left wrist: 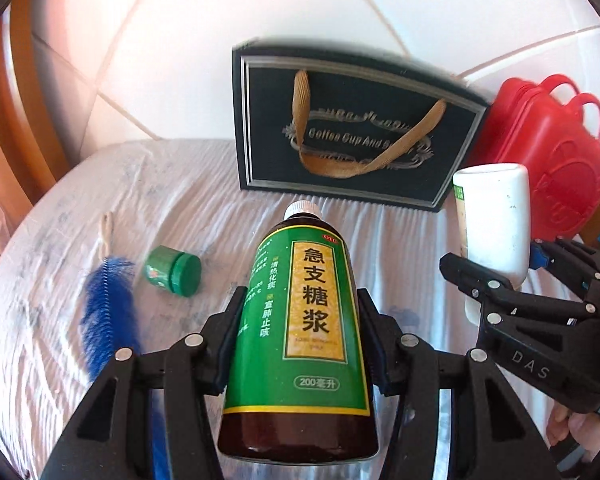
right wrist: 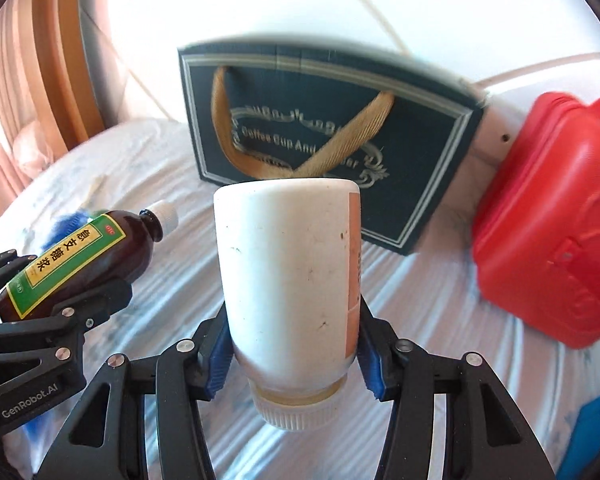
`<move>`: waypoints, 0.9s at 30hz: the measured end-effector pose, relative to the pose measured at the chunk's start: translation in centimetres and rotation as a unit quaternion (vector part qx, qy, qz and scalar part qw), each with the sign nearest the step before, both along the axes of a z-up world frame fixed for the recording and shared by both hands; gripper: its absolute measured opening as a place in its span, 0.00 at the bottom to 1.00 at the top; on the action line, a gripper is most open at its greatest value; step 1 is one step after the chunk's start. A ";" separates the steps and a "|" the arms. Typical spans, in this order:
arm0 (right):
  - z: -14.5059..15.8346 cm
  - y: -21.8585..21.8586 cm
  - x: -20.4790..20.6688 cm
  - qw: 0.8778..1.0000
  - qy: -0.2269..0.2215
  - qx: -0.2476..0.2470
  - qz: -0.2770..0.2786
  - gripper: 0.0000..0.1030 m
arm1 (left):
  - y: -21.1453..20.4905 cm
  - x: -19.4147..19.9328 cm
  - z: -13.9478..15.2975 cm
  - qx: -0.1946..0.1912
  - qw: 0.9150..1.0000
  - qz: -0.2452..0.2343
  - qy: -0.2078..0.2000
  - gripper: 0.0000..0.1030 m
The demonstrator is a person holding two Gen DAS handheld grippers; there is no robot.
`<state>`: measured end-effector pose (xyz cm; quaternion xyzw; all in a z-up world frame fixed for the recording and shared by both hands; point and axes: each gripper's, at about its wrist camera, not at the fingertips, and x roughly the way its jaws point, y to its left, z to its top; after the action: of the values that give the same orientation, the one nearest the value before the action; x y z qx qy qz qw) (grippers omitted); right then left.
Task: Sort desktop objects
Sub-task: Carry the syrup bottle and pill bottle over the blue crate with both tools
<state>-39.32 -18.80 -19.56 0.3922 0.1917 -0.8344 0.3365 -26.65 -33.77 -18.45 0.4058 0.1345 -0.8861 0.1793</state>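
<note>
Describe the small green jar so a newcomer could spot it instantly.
Start at the dark gift bag standing at the back of the cloth-covered table. Forward and left of it, the small green jar lies on its side beside a blue feathery brush. It is the only stubby all-green container.

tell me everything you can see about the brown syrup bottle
The brown syrup bottle looks like dark amber plastic or glass, with a white ribbed cap and a green and yellow label in Chinese characters. It is lifted off the cloth-covered table, tilted, cap pointing away from the camera. The left hand-held gripper clamps its sides; nothing else touches it.
</note>
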 end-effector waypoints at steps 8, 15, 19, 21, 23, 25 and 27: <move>5.9 1.4 6.3 0.999 0.026 -0.017 -0.036 0.50 | 3.9 5.8 6.9 -0.024 0.998 -0.017 0.053 0.49; 11.9 6.2 12.7 0.995 0.063 -0.028 -0.076 0.50 | 9.0 10.7 11.9 -0.034 0.993 -0.051 0.097 0.49; 15.7 11.0 16.0 0.988 0.092 -0.035 -0.116 0.50 | 12.5 12.7 14.9 -0.036 0.988 -0.079 0.126 0.49; 17.8 13.7 17.8 0.983 0.108 -0.044 -0.142 0.50 | 14.5 13.4 16.2 -0.035 0.985 -0.097 0.139 0.49; 19.5 16.0 19.4 0.978 0.124 -0.050 -0.161 0.50 | 17.0 14.2 17.5 -0.036 0.981 -0.118 0.152 0.49; 21.3 18.7 21.1 0.972 0.140 -0.053 -0.181 0.50 | 19.5 14.7 18.7 -0.035 0.976 -0.138 0.164 0.49; 22.8 21.4 22.6 0.966 0.153 -0.057 -0.199 0.50 | 22.2 15.1 19.7 -0.034 0.971 -0.159 0.175 0.49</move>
<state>-16.68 2.59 3.26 0.2699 0.1107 -0.9443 0.1521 -11.60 -11.61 1.21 0.2541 0.0676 -0.9645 0.0235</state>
